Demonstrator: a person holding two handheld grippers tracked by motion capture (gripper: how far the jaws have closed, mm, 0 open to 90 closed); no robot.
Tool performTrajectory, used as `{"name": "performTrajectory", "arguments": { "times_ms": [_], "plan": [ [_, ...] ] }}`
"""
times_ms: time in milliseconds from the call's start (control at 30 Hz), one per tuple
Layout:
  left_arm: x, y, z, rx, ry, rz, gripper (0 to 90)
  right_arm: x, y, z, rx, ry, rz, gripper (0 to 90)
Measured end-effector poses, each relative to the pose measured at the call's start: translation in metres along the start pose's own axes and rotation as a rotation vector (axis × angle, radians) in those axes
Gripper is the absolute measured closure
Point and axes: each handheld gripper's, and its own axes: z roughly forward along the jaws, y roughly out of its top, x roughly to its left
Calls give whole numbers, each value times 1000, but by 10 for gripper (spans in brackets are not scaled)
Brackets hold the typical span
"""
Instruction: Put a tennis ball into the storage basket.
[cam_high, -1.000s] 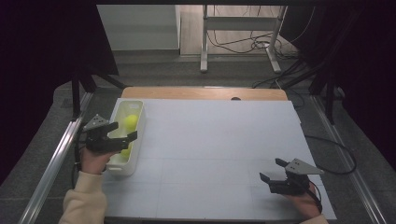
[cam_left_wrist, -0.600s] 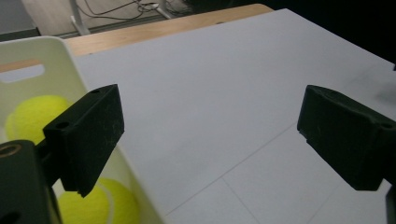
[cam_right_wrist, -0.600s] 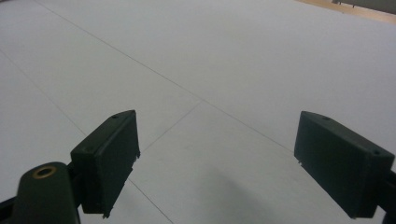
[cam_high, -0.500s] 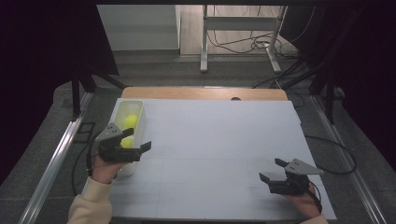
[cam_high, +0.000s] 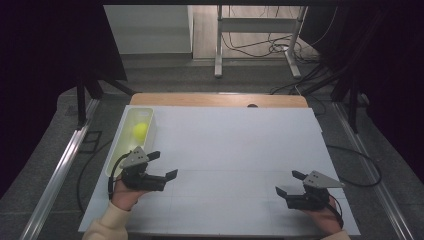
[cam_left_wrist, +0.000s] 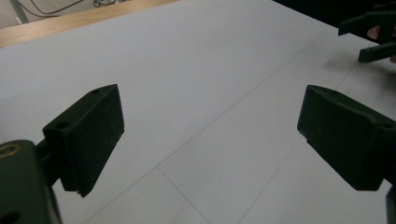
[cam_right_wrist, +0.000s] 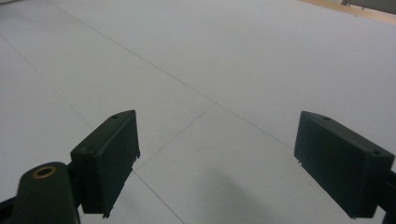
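Note:
A translucent yellow-green bin (cam_high: 126, 145) lies along the left edge of the white table (cam_high: 235, 145), with a yellow ball (cam_high: 140, 131) in its far half. My left gripper (cam_high: 164, 165) hovers just right of the bin's near end, open and empty. In the left gripper view its jaws (cam_left_wrist: 210, 112) stand wide apart over bare white tabletop. My right gripper (cam_high: 288, 183) rests open near the front right corner. In the right gripper view (cam_right_wrist: 217, 135) nothing lies between its jaws. The bin's near end is partly hidden behind my left gripper.
A wooden strip (cam_high: 220, 99) borders the table's far edge. Metal rails run along the floor on both sides, and a cable (cam_high: 360, 160) trails off the right edge. In the left gripper view the right gripper (cam_left_wrist: 373, 32) shows at the upper right.
My left gripper has moved from over the bin to the right and toward the person, onto the white surface, still open. The right gripper has stayed put.

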Motion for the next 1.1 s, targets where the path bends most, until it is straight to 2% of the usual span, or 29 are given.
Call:
{"name": "performTrajectory", "arguments": {
  "times_ms": [467, 567, 833, 1100],
  "plan": [
    [-22, -25, 4, 33, -44, 31, 81, 5, 2, 2, 4, 18, -9, 146],
    [-26, -32, 6, 53, -37, 34, 81, 6, 2, 2, 3, 19, -9, 146],
    [-25, -46, 10, 93, -5, 34, 81, 8, 2, 3, 5, 37, -14, 145],
    [-21, -49, 14, 107, 3, 31, 81, 9, 1, 5, 16, 49, -21, 145]
  ]
}}
